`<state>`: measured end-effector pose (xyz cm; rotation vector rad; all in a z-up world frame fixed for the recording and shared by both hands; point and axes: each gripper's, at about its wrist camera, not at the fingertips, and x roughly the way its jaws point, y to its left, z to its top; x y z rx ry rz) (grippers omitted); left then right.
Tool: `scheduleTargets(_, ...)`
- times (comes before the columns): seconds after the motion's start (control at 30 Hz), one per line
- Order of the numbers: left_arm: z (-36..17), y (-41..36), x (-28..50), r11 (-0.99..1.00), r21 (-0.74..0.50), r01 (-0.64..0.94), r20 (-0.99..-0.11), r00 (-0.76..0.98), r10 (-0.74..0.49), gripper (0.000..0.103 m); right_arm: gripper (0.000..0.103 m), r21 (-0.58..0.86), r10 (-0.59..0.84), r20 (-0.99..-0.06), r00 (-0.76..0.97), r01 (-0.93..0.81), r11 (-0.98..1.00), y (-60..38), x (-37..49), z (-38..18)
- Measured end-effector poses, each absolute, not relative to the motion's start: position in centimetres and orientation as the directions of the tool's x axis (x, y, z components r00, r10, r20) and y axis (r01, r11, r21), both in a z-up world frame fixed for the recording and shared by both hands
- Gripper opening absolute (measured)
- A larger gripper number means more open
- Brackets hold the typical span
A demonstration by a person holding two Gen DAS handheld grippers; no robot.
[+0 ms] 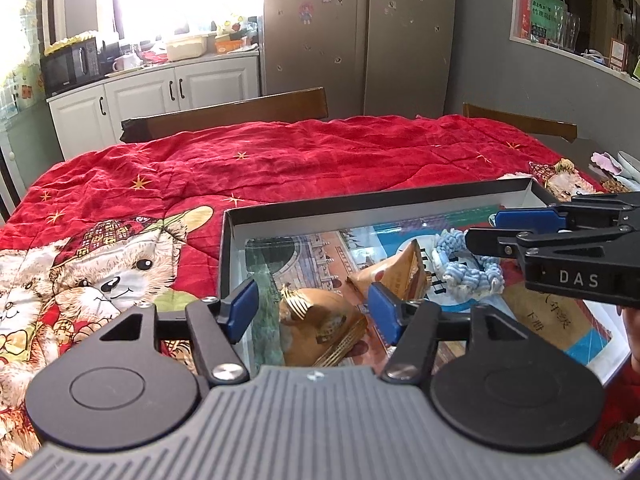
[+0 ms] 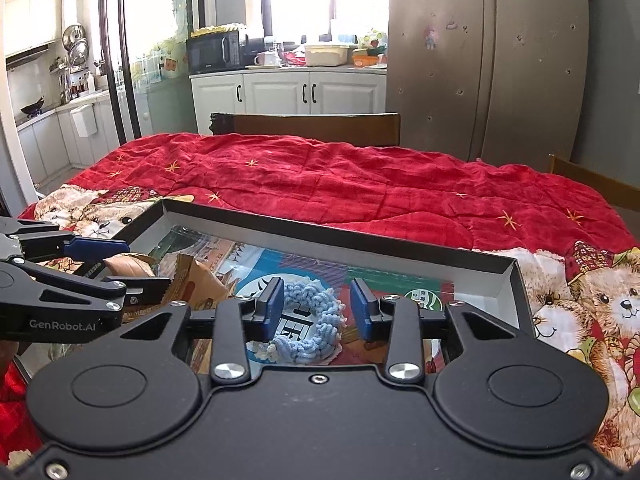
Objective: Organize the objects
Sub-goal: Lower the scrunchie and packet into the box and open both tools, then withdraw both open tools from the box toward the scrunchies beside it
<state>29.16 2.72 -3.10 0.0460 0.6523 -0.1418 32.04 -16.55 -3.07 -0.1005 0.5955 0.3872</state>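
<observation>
I am letting go inside the shallow box: left gripper standing apart over the gold snack packet, right gripper parted around the blue knitted ring. I am advising lifting straight up, avoiding snags.

The quilt is crumpled red cloth; on it, the box is matt cardboard (glossy printed sheet inside).
</observation>
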Motion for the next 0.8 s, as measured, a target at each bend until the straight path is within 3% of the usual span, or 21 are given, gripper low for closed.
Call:
scheduleTargets(0.37, -1.9, 2.9, 27.8, 0.992, 0.0, 0.124, -0.565, 0.819, -0.103, 0.086, 0.035, 0.0, 0.313, -0.536, 0.784, -0.37, 0.929, -17.2, 30.9, -2.1)
scheduleTargets(0.8, 1.6, 3.7, 23.0, 0.992, -0.008, 0.125, -0.504, 0.856, -0.112, 0.088, 0.043, 0.006, 0.333, -0.484, 0.809, -0.378, 0.926, -18.9, 27.0, 1.6)
